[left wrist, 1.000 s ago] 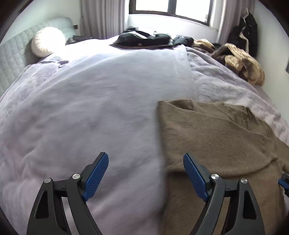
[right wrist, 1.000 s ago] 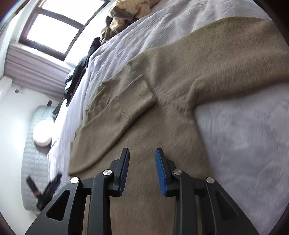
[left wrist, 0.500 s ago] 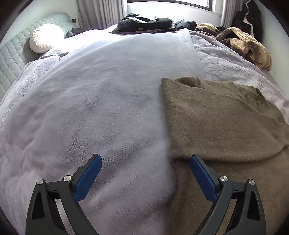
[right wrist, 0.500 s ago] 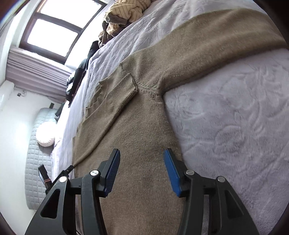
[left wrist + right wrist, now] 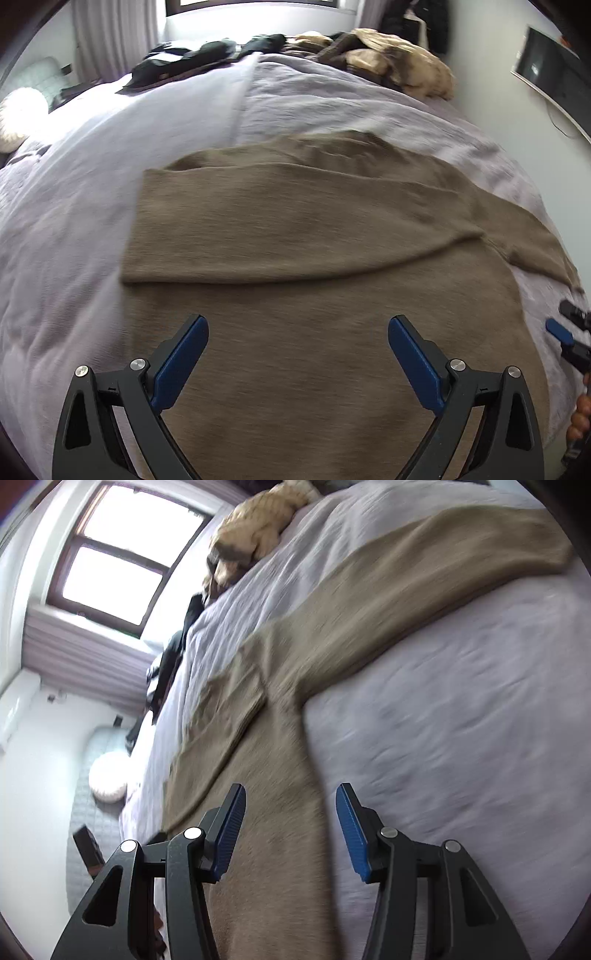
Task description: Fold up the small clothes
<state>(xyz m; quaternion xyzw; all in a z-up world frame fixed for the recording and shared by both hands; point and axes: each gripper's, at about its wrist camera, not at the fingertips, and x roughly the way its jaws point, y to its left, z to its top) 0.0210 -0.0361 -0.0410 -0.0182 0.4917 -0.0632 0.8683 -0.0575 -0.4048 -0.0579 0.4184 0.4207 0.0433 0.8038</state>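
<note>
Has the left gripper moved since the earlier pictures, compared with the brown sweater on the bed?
Yes. The left gripper has shifted rightward over the brown sweater; before, it straddled the sweater's left edge.

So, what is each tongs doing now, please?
Left tongs: open, holding nothing, above the sweater.
Right tongs: just opened, holding nothing.

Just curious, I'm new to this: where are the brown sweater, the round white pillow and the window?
brown sweater [image 5: 332, 369], left wrist view, body panel.
round white pillow [image 5: 108, 778], right wrist view, its middle.
window [image 5: 110, 579], right wrist view, lower pane.
</note>
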